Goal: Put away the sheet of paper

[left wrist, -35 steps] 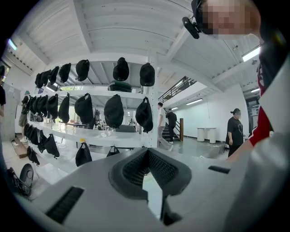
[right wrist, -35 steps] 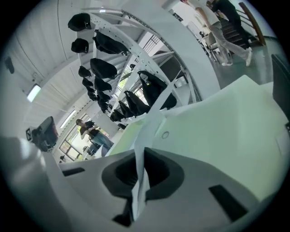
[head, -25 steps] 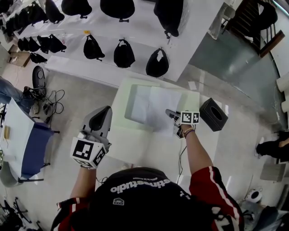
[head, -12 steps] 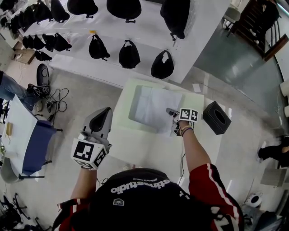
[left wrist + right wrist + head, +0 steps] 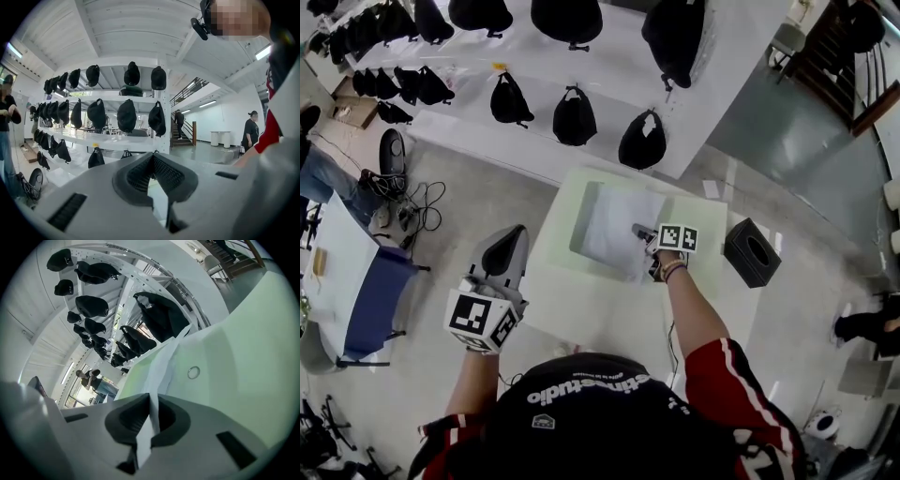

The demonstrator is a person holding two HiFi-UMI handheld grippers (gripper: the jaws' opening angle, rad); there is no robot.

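The right tongs (image 5: 637, 230) stay clamped on the sheet of paper (image 5: 614, 232), now drawn slightly further over the pale green tray (image 5: 578, 217) on the surface (image 5: 591, 305). The left tongs (image 5: 510, 239) seem closed together and empty, held off the surface's left edge.

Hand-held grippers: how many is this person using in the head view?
2. The left hand-held gripper hangs left of the table, over the floor, holding nothing; the right hand-held gripper is over the table, shut on the sheet of paper. None seems hidden.
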